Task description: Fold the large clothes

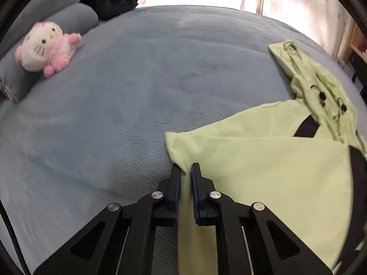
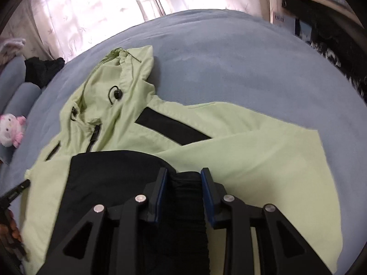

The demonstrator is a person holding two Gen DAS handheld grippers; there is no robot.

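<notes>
The green jacket (image 2: 119, 123) lies spread on the blue bed (image 2: 229, 64). Its hood (image 2: 128, 64) points away from both claws, toward the bright curtains (image 2: 91, 6), so the long way of the jacket runs from the claws up to the hood.

The left claw (image 1: 185, 168) is closed on a thin fold of green cloth at the jacket's near edge — the cloth hangs down between its blue pads (image 1: 176, 188). In the left view almost all of the jacket lies to the right of this claw, and the bare bed lies to its left.

The right claw (image 2: 184, 174) is closed on a thick, bunched black cuff or hem (image 2: 188, 197) — I cannot tell which. The black part (image 2: 110, 174) of the jacket spreads out to the left of this claw, and a green sleeve (image 2: 263, 151) lies to its right.

Both claws hold the near end, the end away from the hood. So the next move, I think, is to carry that end over toward the hood, with both hands going the same way. If one hand goes faster, the fold may come out crooked.

A pink and white toy cat (image 1: 45, 48) sits by the pillow (image 1: 75, 20), well away from the jacket. It is not in the way.
</notes>
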